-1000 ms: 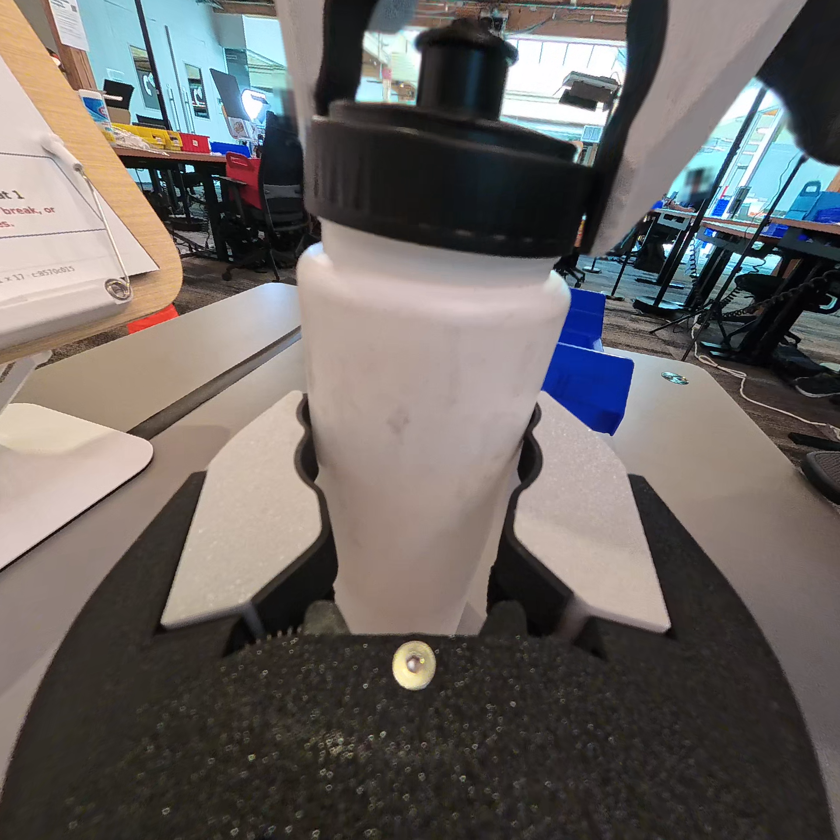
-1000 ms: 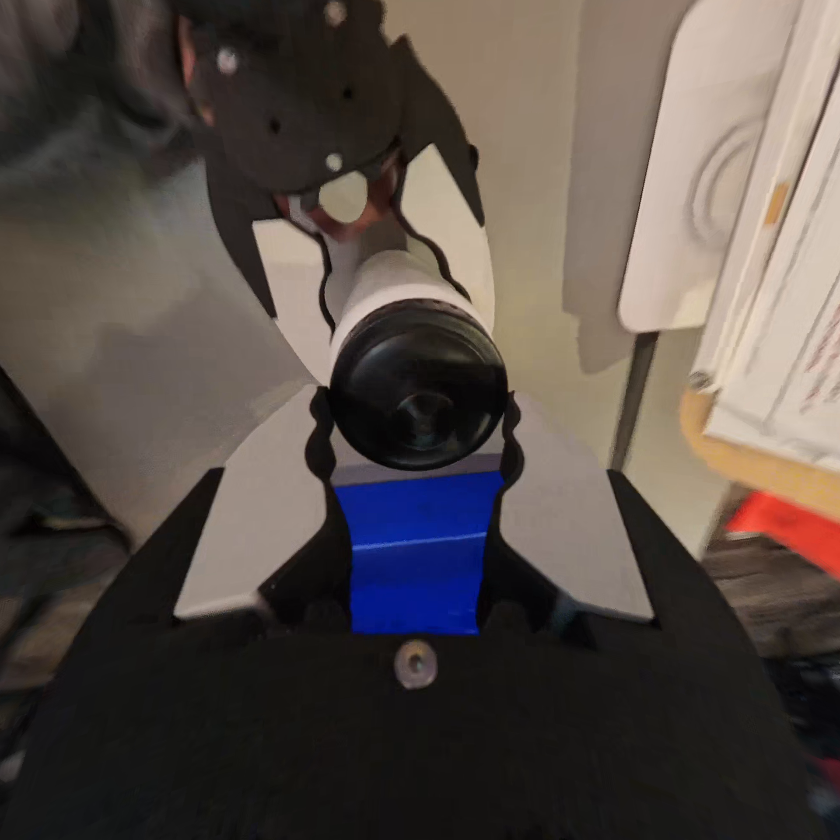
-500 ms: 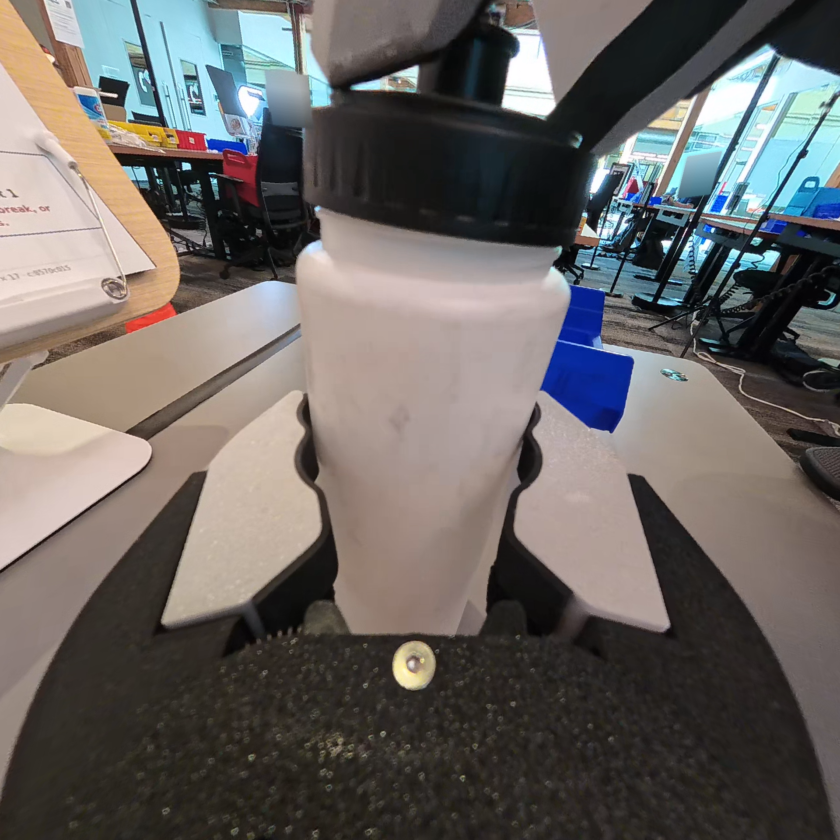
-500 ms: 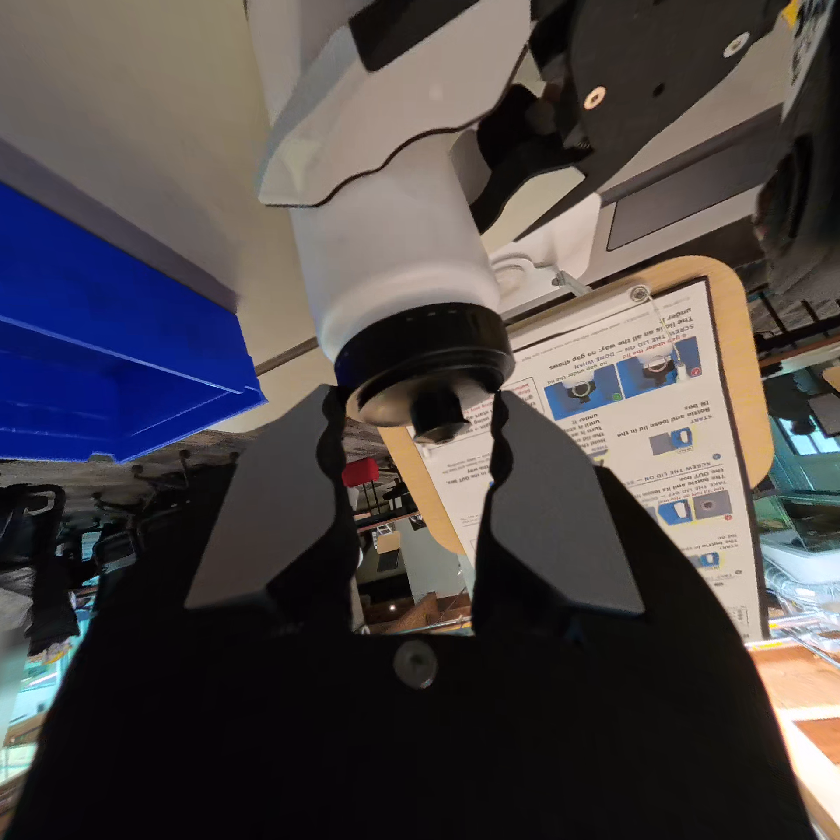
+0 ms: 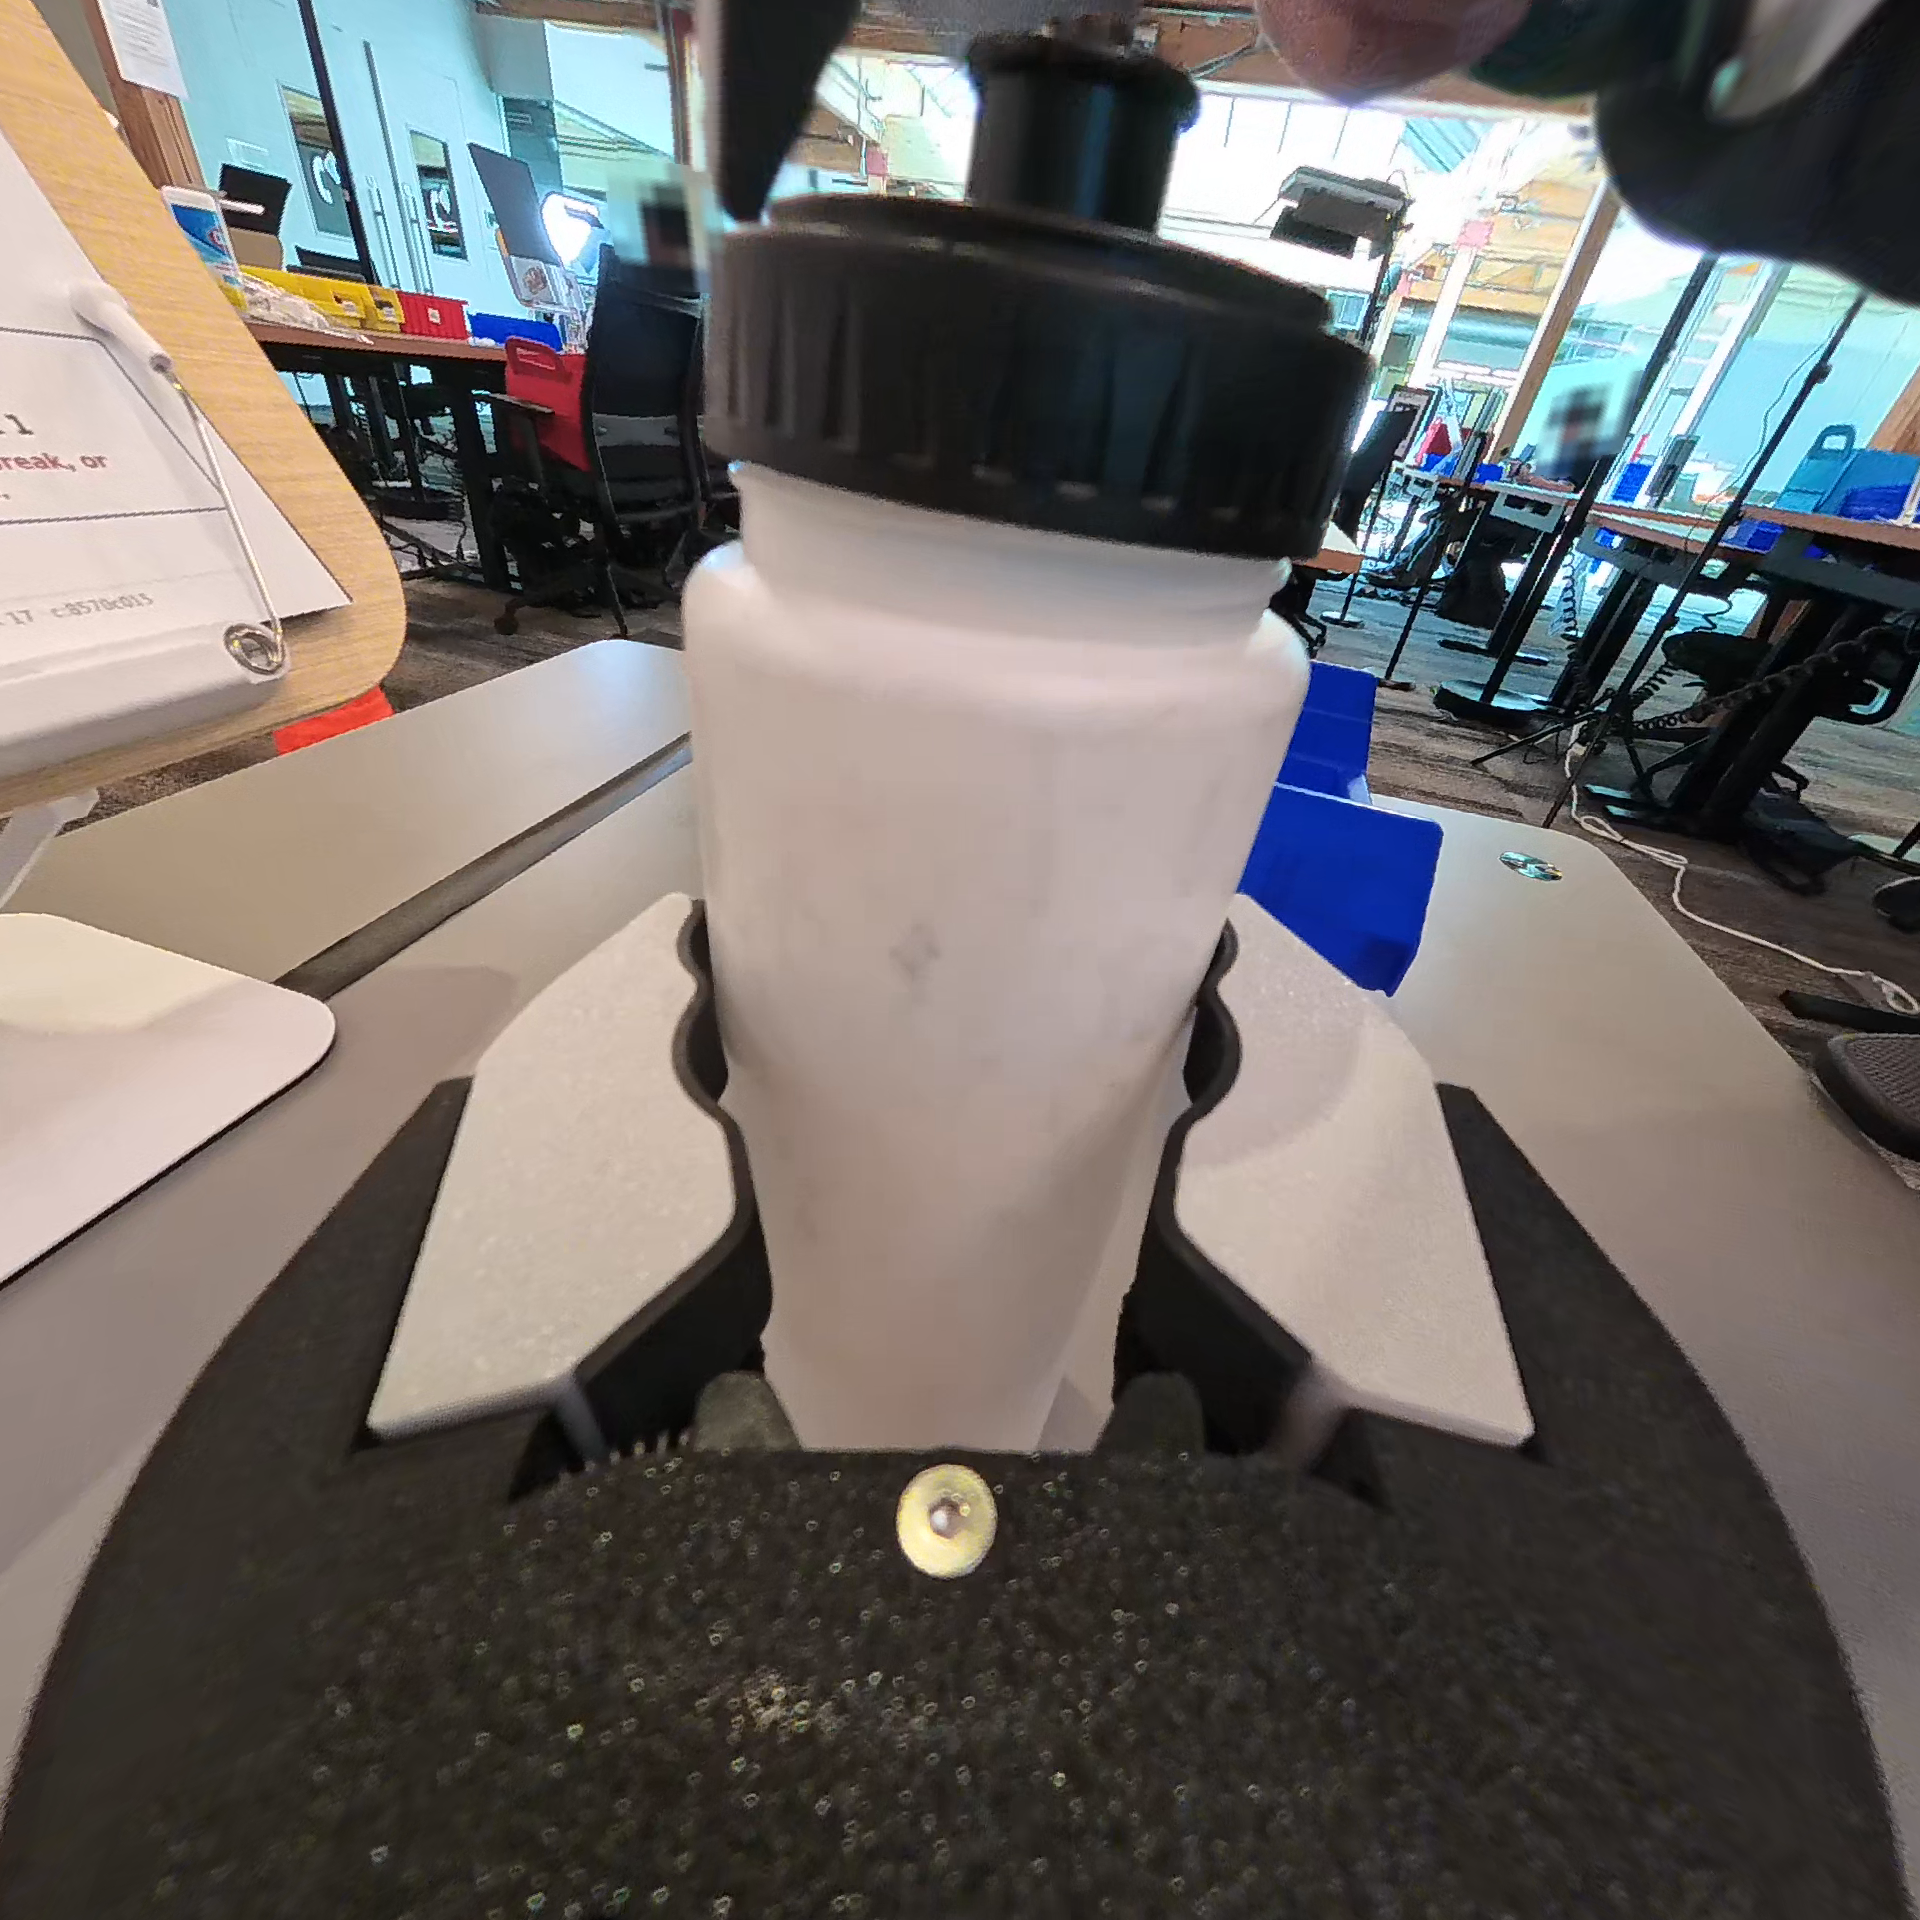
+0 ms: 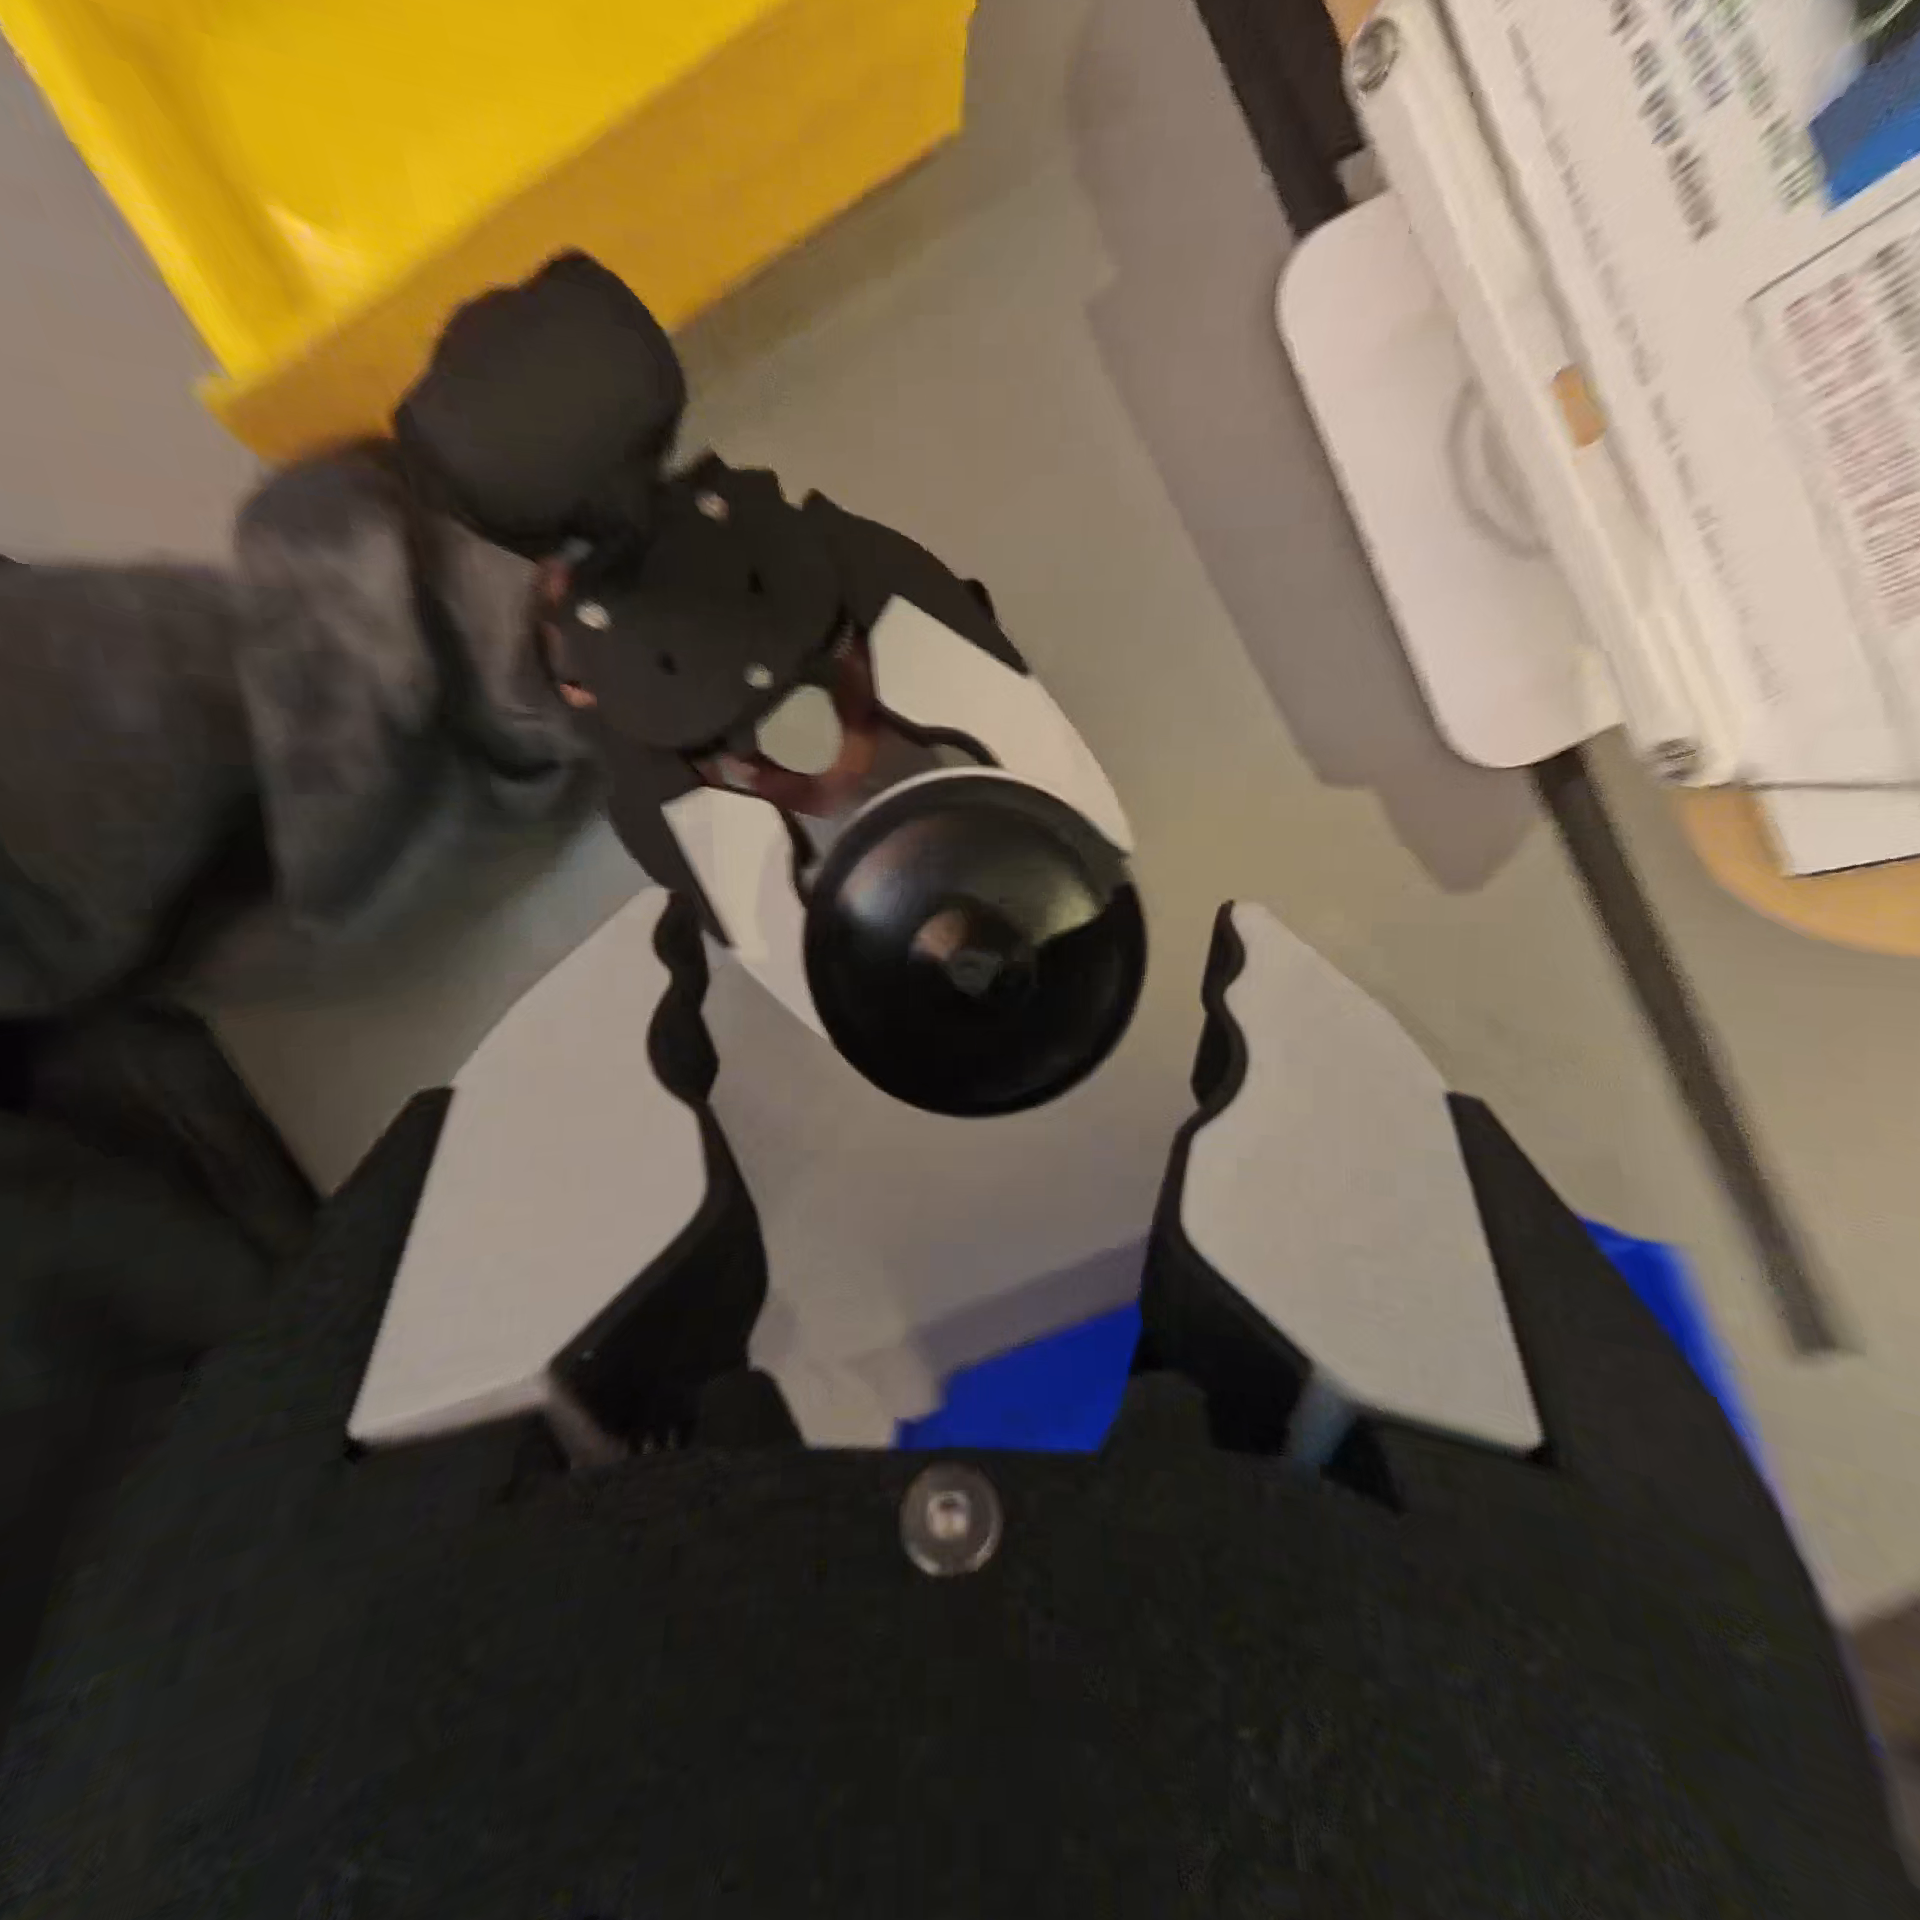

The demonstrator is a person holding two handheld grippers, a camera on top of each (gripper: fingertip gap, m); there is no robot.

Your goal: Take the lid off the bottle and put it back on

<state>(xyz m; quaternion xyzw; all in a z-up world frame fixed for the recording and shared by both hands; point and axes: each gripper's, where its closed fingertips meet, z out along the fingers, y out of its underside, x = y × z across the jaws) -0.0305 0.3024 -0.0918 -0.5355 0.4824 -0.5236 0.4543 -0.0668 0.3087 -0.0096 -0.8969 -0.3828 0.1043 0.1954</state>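
Note:
A white bottle (image 5: 987, 831) stands upright on the grey table (image 5: 1579, 1039). My left gripper (image 5: 956, 925) is shut on its lower body. The black ribbed lid (image 5: 1029, 395) with a spout sits on the neck, slightly tilted, with a strip of white neck showing under it. In the right wrist view I look down on the lid (image 6: 977, 956). My right gripper (image 6: 951, 920) hovers above it, open, with both fingers well clear of the lid's sides. One of its fingertips (image 5: 758, 114) shows at the top of the left wrist view.
A blue bin (image 5: 1340, 862) stands just behind the bottle. It also shows in the right wrist view (image 6: 1039, 1382). A yellow bin (image 6: 468, 156) sits beyond the left gripper. A wooden board with instruction sheets (image 5: 104, 468) on a white stand base (image 5: 125, 1060) is at the left.
My right gripper was shut around the lid and turned with it. It has since opened and drawn back above the lid. The left gripper and bottle have stayed put.

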